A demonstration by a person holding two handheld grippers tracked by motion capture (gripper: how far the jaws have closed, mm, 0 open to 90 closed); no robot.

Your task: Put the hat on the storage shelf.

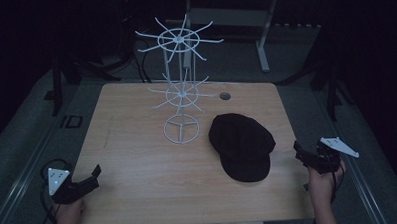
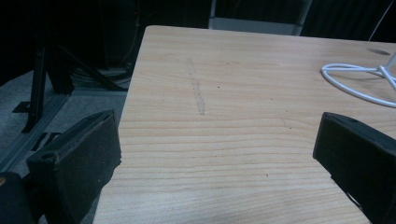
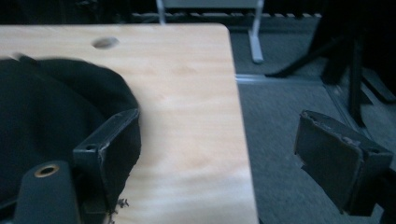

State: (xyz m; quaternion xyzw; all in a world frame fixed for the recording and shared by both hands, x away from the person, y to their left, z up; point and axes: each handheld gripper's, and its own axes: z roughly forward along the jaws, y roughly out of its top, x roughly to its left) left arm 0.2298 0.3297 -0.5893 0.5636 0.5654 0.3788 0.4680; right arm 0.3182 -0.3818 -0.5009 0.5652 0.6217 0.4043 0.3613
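Two grippers, left gripper [image 1: 95,171] and right gripper [image 1: 299,149], wait wide open and empty; the right should slide leftward, pinching the black cap [image 1: 241,145] lying right of the white rack [image 1: 180,95].

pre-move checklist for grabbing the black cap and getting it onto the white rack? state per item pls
1. Right gripper jaws open and empty: ok.
2. Left gripper jaws open and empty: ok.
3. Black cap lying flat on the table, nothing on top: ok.
4. Right gripper lined up on the cap: not ok, it sits off the table's right edge, apart from the cap.
5. White rack upright, its prongs bare: ok.
6. Rack base fixed to the table: cannot tell.
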